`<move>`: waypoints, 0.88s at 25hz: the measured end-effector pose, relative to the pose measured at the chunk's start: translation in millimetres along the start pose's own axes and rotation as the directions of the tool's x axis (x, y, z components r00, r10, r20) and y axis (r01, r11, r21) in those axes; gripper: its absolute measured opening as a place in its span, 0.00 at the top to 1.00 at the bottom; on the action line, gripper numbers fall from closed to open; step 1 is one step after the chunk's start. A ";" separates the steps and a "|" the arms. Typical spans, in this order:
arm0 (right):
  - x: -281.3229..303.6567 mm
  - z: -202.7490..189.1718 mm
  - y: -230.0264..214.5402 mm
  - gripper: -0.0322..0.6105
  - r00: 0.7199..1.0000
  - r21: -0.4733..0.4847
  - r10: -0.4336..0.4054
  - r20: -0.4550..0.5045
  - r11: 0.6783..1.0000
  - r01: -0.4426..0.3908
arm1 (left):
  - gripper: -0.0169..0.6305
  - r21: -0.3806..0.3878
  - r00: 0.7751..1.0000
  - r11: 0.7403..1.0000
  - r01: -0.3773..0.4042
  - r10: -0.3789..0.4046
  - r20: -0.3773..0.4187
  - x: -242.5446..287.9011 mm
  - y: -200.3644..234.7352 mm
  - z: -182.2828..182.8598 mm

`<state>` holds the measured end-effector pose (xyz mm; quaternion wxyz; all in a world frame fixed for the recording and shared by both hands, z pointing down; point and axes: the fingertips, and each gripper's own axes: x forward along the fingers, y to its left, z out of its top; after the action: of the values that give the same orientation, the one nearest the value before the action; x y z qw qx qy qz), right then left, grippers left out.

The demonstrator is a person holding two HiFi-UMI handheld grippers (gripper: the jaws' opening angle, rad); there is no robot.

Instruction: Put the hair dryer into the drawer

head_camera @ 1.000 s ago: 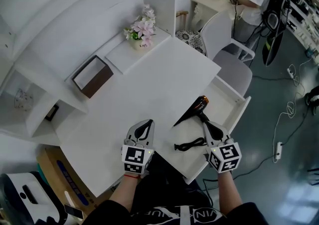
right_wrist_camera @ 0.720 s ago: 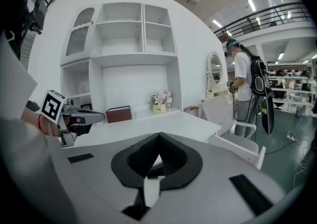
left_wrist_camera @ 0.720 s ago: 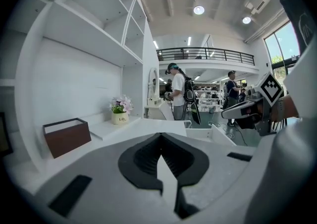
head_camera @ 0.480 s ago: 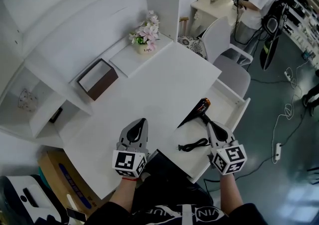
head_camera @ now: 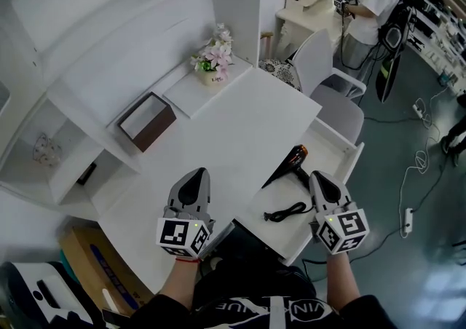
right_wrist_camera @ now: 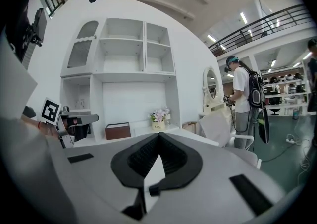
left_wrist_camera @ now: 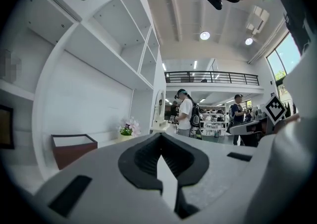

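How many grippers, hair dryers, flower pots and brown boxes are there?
grippers: 2, the left gripper and the right gripper
hair dryer: 1
flower pot: 1
brown box: 1
Total: 5

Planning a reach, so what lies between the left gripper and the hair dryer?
Nothing: only bare white desktop separates the left gripper and the hair dryer, as the head view shows.
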<state>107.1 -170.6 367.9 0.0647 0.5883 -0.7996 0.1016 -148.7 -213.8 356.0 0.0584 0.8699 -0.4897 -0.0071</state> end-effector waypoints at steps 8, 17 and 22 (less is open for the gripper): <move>-9.3 16.6 -2.1 0.95 0.999 -0.018 -0.023 0.034 1.000 0.023 | 0.97 -0.004 1.000 1.000 0.021 -0.021 0.016 3.2 -3.9 6.6; -8.6 21.9 0.1 0.95 0.998 -0.020 -0.036 0.049 0.999 0.037 | 0.97 -0.024 0.999 0.999 0.024 -0.024 0.024 5.6 2.3 6.0; -5.9 18.9 0.3 0.95 0.998 -0.017 -0.040 0.045 0.999 0.041 | 0.97 -0.036 0.999 0.999 0.027 -0.026 0.022 9.0 5.9 2.8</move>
<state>108.9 -169.5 348.2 0.0540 0.6059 -0.7896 0.0801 -149.2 -224.8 354.3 0.0687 0.8750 -0.4786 -0.0259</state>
